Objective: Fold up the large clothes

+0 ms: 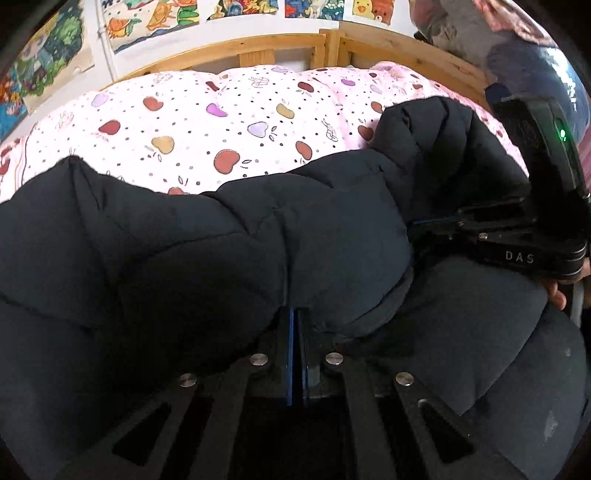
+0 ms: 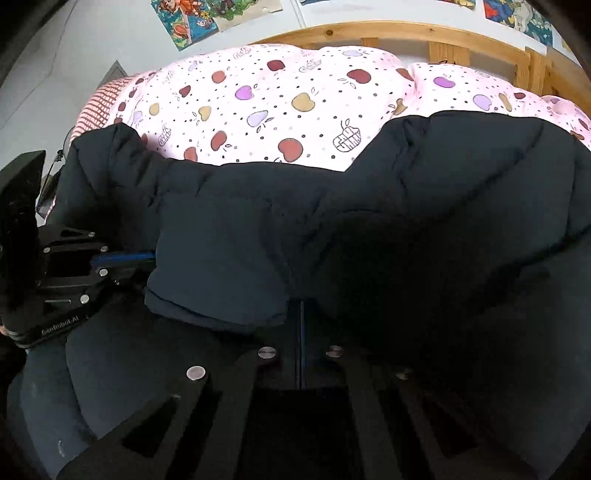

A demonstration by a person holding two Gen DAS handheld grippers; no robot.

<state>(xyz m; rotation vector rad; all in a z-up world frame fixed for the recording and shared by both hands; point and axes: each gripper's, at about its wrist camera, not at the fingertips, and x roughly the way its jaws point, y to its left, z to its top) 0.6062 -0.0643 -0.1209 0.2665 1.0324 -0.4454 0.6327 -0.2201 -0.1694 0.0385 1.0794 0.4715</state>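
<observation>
A black puffer jacket (image 1: 184, 240) lies bunched on the bed and fills the lower half of both views (image 2: 406, 221). My left gripper (image 1: 297, 314) is shut on a folded edge of the jacket, with its blue pads pressed together in the padding. My right gripper (image 2: 301, 306) is shut on another part of the same edge, its tips buried in the fabric. Each gripper shows in the other's view: the right gripper (image 1: 417, 223) comes in from the right, the left gripper (image 2: 147, 258) from the left. The two grips are close together.
A pink quilt with an apple print (image 1: 221, 110) covers the bed behind the jacket (image 2: 295, 103). A wooden bed frame (image 1: 258, 44) runs along the far side under picture posters (image 1: 155, 18). A hand (image 1: 557, 291) holds the right gripper.
</observation>
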